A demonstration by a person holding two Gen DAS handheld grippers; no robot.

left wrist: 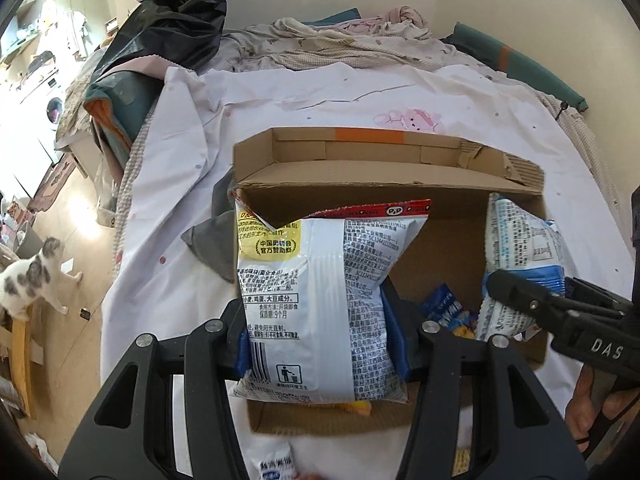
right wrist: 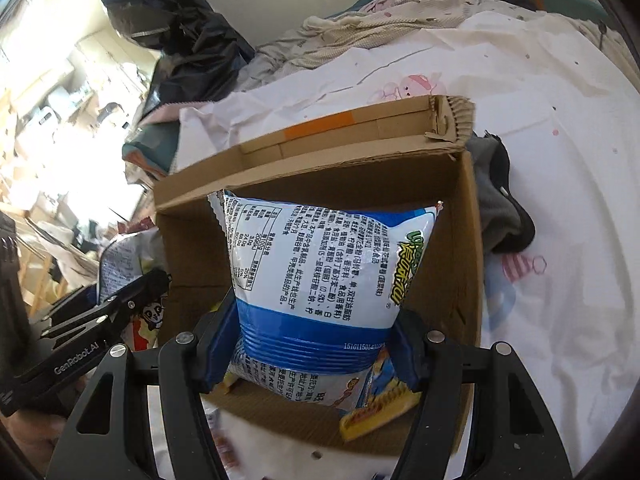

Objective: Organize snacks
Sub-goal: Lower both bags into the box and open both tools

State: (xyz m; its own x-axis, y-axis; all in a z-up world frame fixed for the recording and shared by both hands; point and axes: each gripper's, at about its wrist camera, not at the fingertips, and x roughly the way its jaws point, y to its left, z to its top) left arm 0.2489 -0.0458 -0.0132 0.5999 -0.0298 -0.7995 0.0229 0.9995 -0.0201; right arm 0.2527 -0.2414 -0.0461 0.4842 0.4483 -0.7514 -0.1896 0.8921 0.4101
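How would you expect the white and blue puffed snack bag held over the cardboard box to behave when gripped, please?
The white and blue puffed snack bag probably weighs little for its bulk, since it looks air-filled. Its glossy film may be slippery. It pinches in between the right tongs, so the contents could crush if squeezed harder.

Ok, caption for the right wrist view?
Right gripper holds a blue-and-white snack bag over the open cardboard box.

Glossy, crinkled plastic snack bags [left wrist: 320,300] [right wrist: 316,280]; matt brown corrugated cardboard box [left wrist: 360,184]; soft wrinkled cloth sheet [left wrist: 280,92]; grippers [left wrist: 320,344] probably matt black plastic.
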